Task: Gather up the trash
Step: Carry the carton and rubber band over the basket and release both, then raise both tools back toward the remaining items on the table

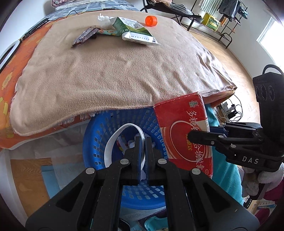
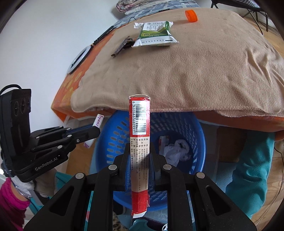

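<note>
Both tilt steeply down over the blue basket: the left hand-held gripper pinches a white strip, the right hand-held gripper clamps a red box.

Tan blanket covers an orange floral bed. Clothes rack stands at 1 o'clock. Ring light lies at 10 o'clock, black cable nearby.

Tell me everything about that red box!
The red box is flat, thin cardboard, red with a cream panel, Chinese writing and a barcode on its narrow side. Its edges look a bit crumpled. The right tool pinches it across its thin sides, holding it upright on edge above the blue basket, in front of the blanket-covered bed.
</note>
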Tool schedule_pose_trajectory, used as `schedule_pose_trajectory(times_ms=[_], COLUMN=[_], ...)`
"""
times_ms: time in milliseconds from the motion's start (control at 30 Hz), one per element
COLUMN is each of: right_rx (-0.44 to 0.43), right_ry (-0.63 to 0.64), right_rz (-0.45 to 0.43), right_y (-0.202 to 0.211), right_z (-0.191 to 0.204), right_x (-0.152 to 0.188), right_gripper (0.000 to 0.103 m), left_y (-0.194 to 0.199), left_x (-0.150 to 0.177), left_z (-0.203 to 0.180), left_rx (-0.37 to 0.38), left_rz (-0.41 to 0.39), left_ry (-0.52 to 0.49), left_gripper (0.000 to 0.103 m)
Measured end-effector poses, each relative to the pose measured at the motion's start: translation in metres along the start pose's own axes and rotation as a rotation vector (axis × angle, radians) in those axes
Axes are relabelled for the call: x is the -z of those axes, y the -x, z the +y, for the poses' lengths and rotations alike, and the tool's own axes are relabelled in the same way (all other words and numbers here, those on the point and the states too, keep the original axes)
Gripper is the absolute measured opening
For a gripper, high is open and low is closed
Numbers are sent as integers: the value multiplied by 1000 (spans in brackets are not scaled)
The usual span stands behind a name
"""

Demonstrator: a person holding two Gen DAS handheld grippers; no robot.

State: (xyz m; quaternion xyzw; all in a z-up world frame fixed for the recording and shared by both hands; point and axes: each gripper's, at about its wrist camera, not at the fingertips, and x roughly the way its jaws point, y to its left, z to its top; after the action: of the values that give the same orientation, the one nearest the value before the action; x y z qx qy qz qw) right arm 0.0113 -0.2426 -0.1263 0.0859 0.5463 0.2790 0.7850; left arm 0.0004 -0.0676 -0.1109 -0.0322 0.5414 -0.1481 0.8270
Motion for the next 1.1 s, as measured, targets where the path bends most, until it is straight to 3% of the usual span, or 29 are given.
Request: schedule_pose_trajectory(times_ms=[500,600,667,733,900,1000,1100], right_rx=[84,95,93,109,131,154,180], right_ry=[36,34,28,26,31,39,52], right_rz=[54,63,69,78,65,54,38], right_y=[-19,-20,-22,-24,-21,-16,-11], right_z=[0,-1,-1,-1,-2,-3,-2], right_x=[14,15,16,16,16,15,13], right_gripper=[19,19,20,27,41,44,58], left_y=[-12,-11,-10,-7,-4,-3,0], left_x=[2,1,0,-1,-3,-4,-5], left_z=[1,3,5,6,10,11,11], left_rx=[-33,-40,-44,-50,-56,-62,-66], left_rz=[38,34,26,12,1,-7,-19], left_ry=[3,12,19,24,36,42,46], left_gripper=[3,11,30,41,41,49,54])
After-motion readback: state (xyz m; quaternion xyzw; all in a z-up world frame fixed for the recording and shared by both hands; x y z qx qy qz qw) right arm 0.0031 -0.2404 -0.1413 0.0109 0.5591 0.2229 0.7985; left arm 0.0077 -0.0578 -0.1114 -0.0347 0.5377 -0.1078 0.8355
